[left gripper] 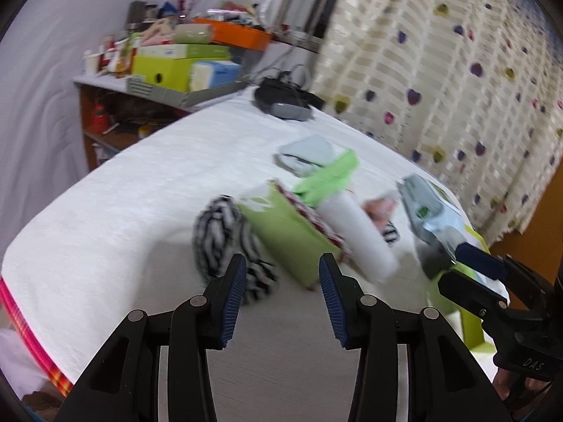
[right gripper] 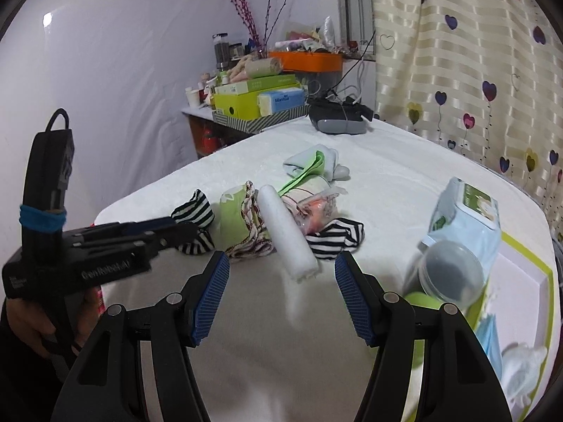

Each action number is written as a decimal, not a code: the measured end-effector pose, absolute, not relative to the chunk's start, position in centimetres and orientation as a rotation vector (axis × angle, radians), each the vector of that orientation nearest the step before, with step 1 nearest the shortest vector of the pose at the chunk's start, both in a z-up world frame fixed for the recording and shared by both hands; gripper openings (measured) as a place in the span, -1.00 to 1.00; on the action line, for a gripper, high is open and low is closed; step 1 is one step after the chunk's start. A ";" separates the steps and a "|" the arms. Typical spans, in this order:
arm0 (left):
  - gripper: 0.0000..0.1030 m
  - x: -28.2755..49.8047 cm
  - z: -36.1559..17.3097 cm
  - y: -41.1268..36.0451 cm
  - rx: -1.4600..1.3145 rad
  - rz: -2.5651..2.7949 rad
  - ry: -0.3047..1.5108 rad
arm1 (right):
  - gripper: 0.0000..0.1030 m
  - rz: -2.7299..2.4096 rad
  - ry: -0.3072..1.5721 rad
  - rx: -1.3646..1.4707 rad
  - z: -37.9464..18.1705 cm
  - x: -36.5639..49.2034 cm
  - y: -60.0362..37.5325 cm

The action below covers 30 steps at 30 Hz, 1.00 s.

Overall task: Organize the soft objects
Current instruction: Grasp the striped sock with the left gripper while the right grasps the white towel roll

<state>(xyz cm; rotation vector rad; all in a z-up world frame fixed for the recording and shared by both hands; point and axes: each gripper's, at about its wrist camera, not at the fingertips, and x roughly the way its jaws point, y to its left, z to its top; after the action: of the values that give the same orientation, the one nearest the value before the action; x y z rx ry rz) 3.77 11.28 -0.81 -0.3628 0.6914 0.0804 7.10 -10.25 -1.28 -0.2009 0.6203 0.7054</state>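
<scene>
Right-wrist view shows a white-covered table point(right gripper: 147, 211) whose near-left corner drops away beside the left gripper point(right gripper: 183, 234), while its far edge runs under a heart-printed curtain point(right gripper: 475, 70). A broad bare stretch of cloth lies open in front of both tools. The right gripper point(right gripper: 281, 299) hangs with its blue pads wide apart and empty, touching nothing; the end of a white foam roll point(right gripper: 286, 234) lies just ahead of the gap. The left gripper also stands open and holds nothing, its tips close to a black-and-white striped cloth point(left gripper: 225, 239); whether they touch it cannot be told. The soft things sit heaped mid-table: the striped cloth, a green patterned fabric point(right gripper: 235, 219), the roll across them, a pale sock bundle point(right gripper: 316, 161) behind. To the right, a pale blue packet point(right gripper: 464, 218) and a clear lidded tub point(right gripper: 450, 274) stand at a green-rimmed tray point(right gripper: 520, 281), narrowing that side. A dark headset point(right gripper: 339, 119) rests at the far end before a cluttered shelf point(right gripper: 260, 98).
</scene>
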 end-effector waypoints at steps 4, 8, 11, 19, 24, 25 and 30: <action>-0.10 4.4 -1.3 12.8 -0.384 0.116 0.698 | 0.23 0.686 0.646 -0.218 -2.0 8.3 -9.2; -0.09 4.9 -2.4 13.8 -0.405 0.139 0.723 | 0.23 0.676 0.671 -0.242 -2.8 9.3 -8.3; -0.08 5.3 -3.0 14.3 -0.420 0.149 0.741 | 0.23 0.659 0.696 -0.266 -3.5 10.1 -7.6; -0.07 6.7 -4.3 14.6 -0.439 0.133 0.781 | 0.08 0.634 0.748 -0.327 -5.1 11.5 -5.8; -0.07 7.6 -4.6 14.2 -0.438 0.117 0.795 | -0.10 0.618 0.775 -0.347 -5.9 12.4 -5.2; -0.07 7.7 -4.7 14.2 -0.439 0.116 0.797 | -0.14 0.619 0.777 -0.347 -6.0 12.4 -5.2; -0.07 8.0 -4.7 13.8 -0.445 0.108 0.792 | -0.56 0.636 0.767 -0.343 -5.8 12.1 -5.3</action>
<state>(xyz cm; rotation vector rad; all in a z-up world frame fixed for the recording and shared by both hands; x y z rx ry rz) 7.99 13.85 -4.72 -0.4447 0.7920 0.1082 12.10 -5.34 -5.83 -0.3426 0.7674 0.6362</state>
